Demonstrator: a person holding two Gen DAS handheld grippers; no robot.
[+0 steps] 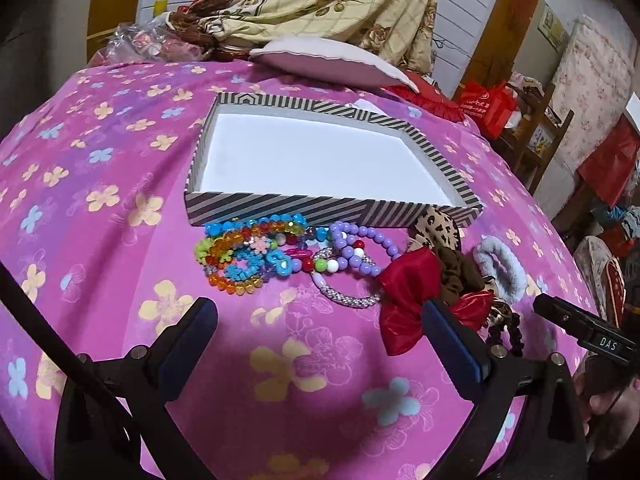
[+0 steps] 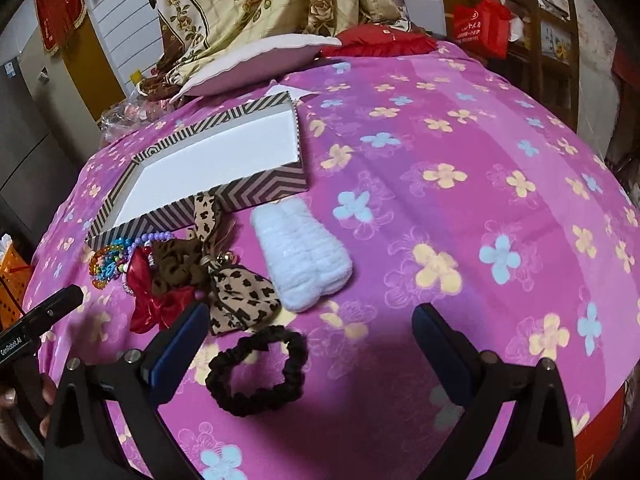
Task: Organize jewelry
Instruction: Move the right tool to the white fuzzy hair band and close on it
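A striped box (image 1: 280, 210) with a white, empty inside lies on the pink flowered bedspread; it also shows in the right wrist view (image 2: 256, 190). In front of it lies a pile: colourful bead bracelets (image 1: 248, 256), a purple bead bracelet (image 1: 360, 248), a silver woven bracelet (image 1: 344, 298), a red bow (image 1: 408, 300), leopard-print scrunchies (image 2: 236, 296), a white fluffy scrunchie (image 2: 304, 256) and a black scrunchie (image 2: 256, 368). My left gripper (image 1: 320, 332) is open, just short of the pile. My right gripper (image 2: 310, 340) is open above the black scrunchie.
A pink pillow (image 1: 332, 62) and a folded floral quilt (image 1: 328, 0) lie beyond the box. Red bags (image 1: 492, 108) and wooden shelves stand at the right. The bedspread (image 2: 460, 184) stretches to the right of the pile.
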